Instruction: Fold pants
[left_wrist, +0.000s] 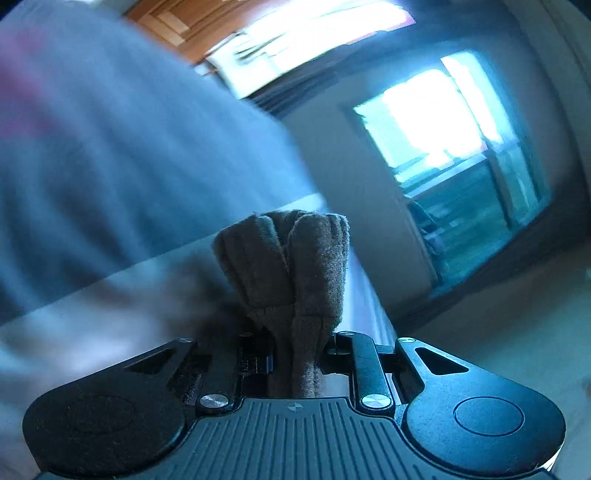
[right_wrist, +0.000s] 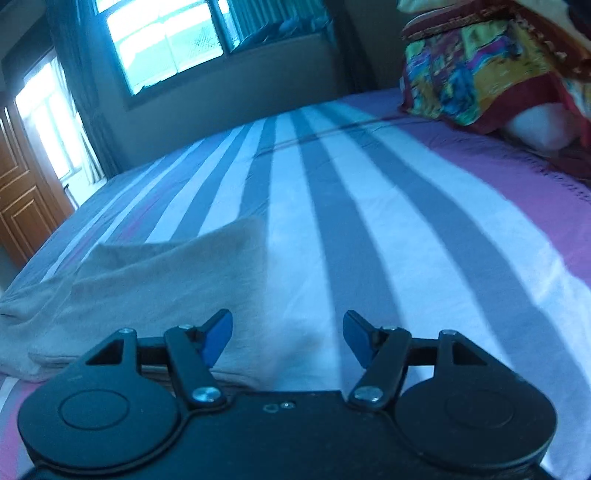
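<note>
1. Where the left wrist view starts, at the black body of the left gripper (left_wrist: 295, 354), the jaws are clenched on a bunched fold of the tan pants (left_wrist: 291, 266), which rises between them in two rounded lobes.
2. Beyond that bunch the picture is blurred: the striped bed sheet (left_wrist: 110, 166) fills the left side, and a bright window (left_wrist: 436, 125) shows on the far wall.
3. Nearest in the right wrist view, the right gripper (right_wrist: 287, 338) is released, its blue fingertips (right_wrist: 218, 334) spread wide apart with nothing between them.
4. Just past its left finger, more of the pants (right_wrist: 147, 280) lies spread on the bed (right_wrist: 369, 221), toward the left edge of the view.
5. Farther on, grey, white and pink stripes run away across the sheet.
6. At the far right a colourful pile of bedding (right_wrist: 480, 70) sits on the bed, with a white pillow (right_wrist: 539, 125) below it.
7. Behind it all, a window (right_wrist: 166, 40) and a wooden door (right_wrist: 22, 199) stand at the wall.
</note>
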